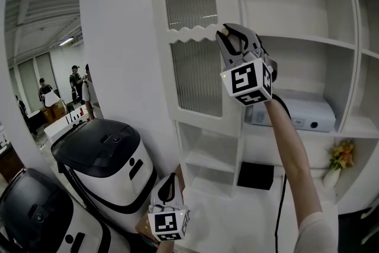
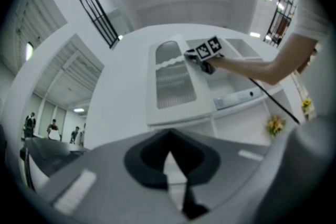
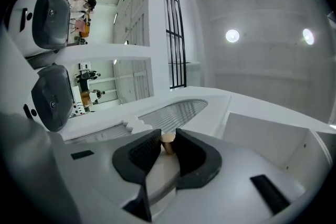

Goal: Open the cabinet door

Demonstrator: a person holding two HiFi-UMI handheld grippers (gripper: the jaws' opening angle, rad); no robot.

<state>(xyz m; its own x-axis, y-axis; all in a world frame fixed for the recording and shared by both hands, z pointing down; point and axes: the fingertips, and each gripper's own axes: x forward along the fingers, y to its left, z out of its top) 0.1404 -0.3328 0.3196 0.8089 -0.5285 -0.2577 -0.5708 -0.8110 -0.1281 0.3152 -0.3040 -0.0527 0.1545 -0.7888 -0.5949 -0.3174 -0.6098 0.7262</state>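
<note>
The white cabinet door [image 1: 195, 77] has ribbed glass panels and a wavy cross rail. It stands swung out from the cabinet [image 1: 308, 38], whose shelves show to its right. My right gripper [image 1: 227, 32] is raised to the door's right edge at the rail. In the right gripper view its pads [image 3: 144, 152] close around the small brass knob [image 3: 168, 138] on the door [image 3: 173, 113]. My left gripper [image 1: 170, 179] hangs low near the cabinet's foot, shut and holding nothing. In the left gripper view its tips [image 2: 168, 136] meet, pointing up at the door [image 2: 173, 84].
Two black-and-white appliances [image 1: 106, 157] [image 1: 35, 216] stand at the lower left under a wall mirror [image 1: 47, 56] that reflects people. On the shelves sit a white box device [image 1: 302, 115], a black item [image 1: 256, 176] and yellow flowers in a vase [image 1: 340, 157].
</note>
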